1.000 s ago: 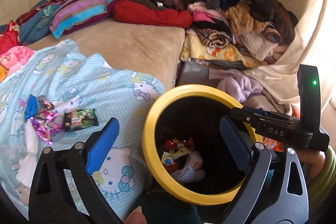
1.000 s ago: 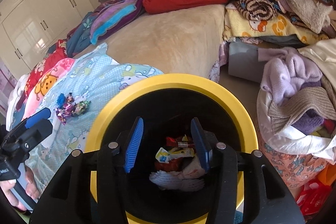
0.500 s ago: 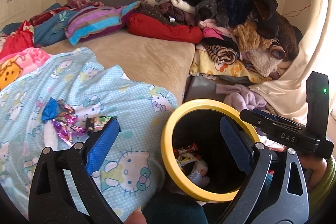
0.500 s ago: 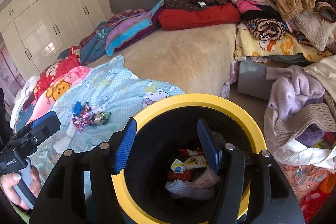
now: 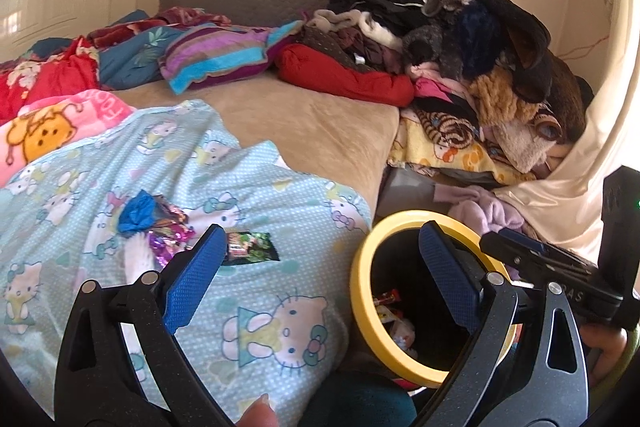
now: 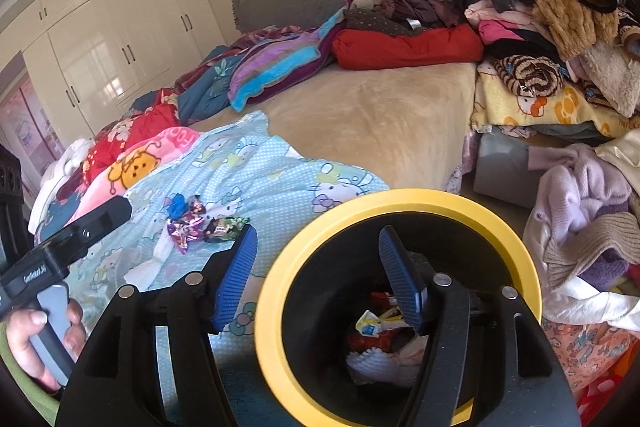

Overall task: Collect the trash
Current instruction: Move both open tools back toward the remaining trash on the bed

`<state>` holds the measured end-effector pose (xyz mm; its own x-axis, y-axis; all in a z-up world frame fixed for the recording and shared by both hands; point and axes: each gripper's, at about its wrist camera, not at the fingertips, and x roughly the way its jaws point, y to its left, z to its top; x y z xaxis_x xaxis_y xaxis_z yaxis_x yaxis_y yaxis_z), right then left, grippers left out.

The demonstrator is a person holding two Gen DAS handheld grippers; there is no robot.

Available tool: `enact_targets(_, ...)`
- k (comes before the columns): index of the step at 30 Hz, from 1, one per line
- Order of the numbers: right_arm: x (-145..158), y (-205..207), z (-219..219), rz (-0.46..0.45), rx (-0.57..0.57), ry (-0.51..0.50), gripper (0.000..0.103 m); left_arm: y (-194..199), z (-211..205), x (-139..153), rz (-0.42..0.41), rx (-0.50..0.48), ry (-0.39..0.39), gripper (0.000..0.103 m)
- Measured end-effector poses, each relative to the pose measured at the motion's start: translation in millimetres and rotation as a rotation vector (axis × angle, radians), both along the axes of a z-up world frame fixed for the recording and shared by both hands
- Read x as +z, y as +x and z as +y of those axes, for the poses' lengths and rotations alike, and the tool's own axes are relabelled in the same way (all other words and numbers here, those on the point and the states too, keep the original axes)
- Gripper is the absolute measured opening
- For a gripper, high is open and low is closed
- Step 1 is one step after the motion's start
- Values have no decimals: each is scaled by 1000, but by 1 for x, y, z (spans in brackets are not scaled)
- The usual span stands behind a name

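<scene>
Several wrappers [image 5: 176, 231] on blanket [image 5: 260, 187], beside bin [image 5: 362, 291].

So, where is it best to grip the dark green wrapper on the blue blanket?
Probably the dark green wrapper is best pinched from above by its right end. It lies flat on the blanket, and that end is free; its left end sits beside the other wrappers.

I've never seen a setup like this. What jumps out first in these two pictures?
The yellow-rimmed bin in the foreground beside the bed, with wrappers already at its bottom. Next, a small cluster of shiny candy wrappers lying on the light blue cartoon-cat blanket. Behind, a big heap of clothes is piled at the bed's far right.
</scene>
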<state>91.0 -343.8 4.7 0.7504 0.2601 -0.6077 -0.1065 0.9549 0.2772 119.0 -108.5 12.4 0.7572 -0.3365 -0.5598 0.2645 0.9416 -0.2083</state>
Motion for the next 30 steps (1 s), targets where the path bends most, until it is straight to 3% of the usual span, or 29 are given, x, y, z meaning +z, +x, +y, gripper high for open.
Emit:
enact_targets(17, -4, 9, 56, 16, 108, -53, 61, 10, 57, -7, 8, 129, -49, 89)
enact_targets(30, -24, 39, 109, 60, 208, -124, 61, 25, 117, -26, 51, 270, -80, 89)
